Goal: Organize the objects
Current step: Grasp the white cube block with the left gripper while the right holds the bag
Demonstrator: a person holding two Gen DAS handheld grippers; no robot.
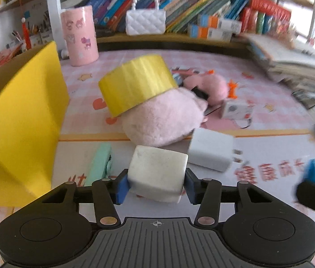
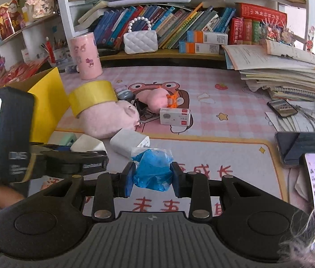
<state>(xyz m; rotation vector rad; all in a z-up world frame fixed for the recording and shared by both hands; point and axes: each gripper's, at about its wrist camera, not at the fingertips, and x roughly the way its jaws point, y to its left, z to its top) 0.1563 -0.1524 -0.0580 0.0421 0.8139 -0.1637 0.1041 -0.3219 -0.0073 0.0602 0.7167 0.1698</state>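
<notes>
Left wrist view: the left hand-held gripper (image 1: 156, 184) had its blue pads against both sides of a white block (image 1: 157, 175), likely an eraser, so it was clamped on it, low over the counter (image 1: 269, 147). Just behind the block lay a white charger (image 1: 211, 148) with its prongs to the right, and behind that a pink plush toy (image 1: 159, 120) with a roll of yellow tape (image 1: 135, 84) leaning on top. A yellow box (image 1: 17, 120) stood open at the left, near the block. A mint-green object (image 1: 99, 164) lay beside the box.

Right wrist view: the right hand-held gripper (image 2: 152, 176) was closed on a crumpled blue plastic bag (image 2: 154, 170), held clear of the counter. The left tool and the white block showed at the left edge, beside the yellow box.

The yellow box seemed the likely bin for these things. To do the step well, the left grip should stay square on the block's flat sides, lift straight up before swinging left so the charger is not dragged, and clear the box's wall before letting go. The soft bag needs steady pressure, since it could slip.
</notes>
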